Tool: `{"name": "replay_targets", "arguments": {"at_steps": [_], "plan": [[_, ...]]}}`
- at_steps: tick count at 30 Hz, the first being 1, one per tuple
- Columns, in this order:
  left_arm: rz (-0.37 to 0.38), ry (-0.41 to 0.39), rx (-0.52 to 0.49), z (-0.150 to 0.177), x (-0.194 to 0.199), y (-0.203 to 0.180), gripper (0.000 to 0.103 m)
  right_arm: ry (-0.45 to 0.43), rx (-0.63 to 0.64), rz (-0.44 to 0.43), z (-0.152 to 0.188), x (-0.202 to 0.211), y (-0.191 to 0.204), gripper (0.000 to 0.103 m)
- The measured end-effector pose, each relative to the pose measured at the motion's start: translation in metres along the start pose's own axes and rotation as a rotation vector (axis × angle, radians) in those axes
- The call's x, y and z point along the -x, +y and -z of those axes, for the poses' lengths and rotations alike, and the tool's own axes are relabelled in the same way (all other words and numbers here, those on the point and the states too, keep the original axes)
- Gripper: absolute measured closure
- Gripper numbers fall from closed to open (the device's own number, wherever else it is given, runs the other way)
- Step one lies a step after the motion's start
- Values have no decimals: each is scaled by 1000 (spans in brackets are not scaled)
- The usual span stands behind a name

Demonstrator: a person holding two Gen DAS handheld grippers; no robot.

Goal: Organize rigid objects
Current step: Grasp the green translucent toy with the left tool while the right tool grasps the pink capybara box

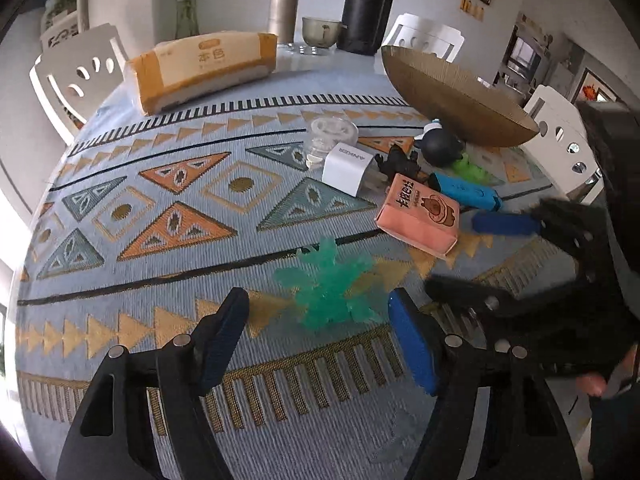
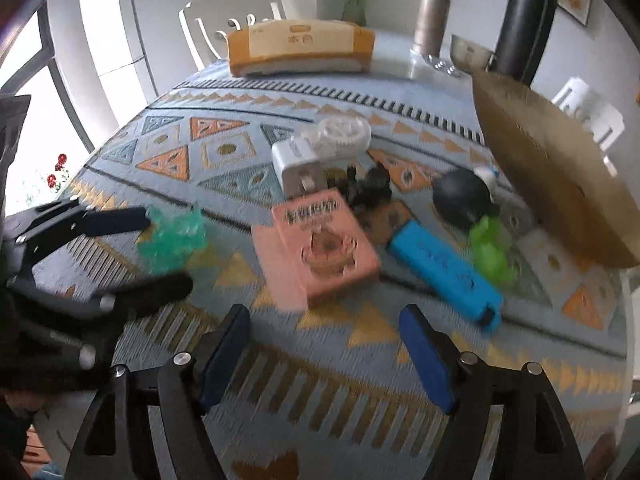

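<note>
A translucent teal toy (image 1: 328, 284) lies on the patterned cloth between the fingers of my left gripper (image 1: 318, 340), which stands open around it with a gap on the left side. The right wrist view shows the same teal toy (image 2: 172, 240) inside the left gripper (image 2: 160, 252). My right gripper (image 2: 326, 354) is open and empty, just short of a pink box (image 2: 320, 248). Behind the box lie a white charger (image 2: 298, 164), a black figure (image 2: 370, 188), a blue stick (image 2: 444, 268), a green toy (image 2: 490, 248) and a black ball (image 2: 462, 198). A brown woven bowl (image 2: 552, 168) stands at the right.
A tissue pack (image 1: 204, 68), a metal flask (image 1: 284, 8), a glass cup (image 1: 320, 32) and a tall black bottle (image 1: 368, 4) stand at the table's far side. A clear plastic disc (image 1: 330, 132) lies by the charger. White chairs (image 1: 76, 76) ring the table.
</note>
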State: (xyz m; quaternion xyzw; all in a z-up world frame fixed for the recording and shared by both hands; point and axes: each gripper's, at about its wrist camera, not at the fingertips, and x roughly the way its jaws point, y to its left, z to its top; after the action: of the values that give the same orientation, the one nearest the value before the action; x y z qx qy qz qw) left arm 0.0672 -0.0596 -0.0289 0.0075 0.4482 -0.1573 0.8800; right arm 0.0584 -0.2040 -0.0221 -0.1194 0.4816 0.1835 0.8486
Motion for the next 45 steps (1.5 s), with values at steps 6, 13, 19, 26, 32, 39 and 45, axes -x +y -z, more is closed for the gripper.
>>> {"name": "replay_targets", "arguments": {"at_steps": [6, 13, 19, 26, 32, 39, 45], "plan": [[-62, -4, -58, 3, -1, -10, 34, -30, 33, -37, -18, -14, 1, 24], [-87, 4, -41, 2, -5, -5, 34, -100, 71, -54, -18, -13, 10, 49], [-107, 12, -50, -6, -12, -10, 34, -111, 34, -37, -17, -12, 5, 63], [-104, -16, -48, -9, -12, -12, 57, -126, 29, -8, -14, -8, 5, 63], [-83, -60, -27, -5, 2, -6, 58, -147, 4, 12, -10, -1, 0, 63], [-86, -122, 39, 17, 30, 8, 58, -95, -129, 48, 28, 21, 3, 63], [-112, -196, 46, 23, 39, 7, 58, -92, -289, 59, 58, 38, 8, 63]]}}
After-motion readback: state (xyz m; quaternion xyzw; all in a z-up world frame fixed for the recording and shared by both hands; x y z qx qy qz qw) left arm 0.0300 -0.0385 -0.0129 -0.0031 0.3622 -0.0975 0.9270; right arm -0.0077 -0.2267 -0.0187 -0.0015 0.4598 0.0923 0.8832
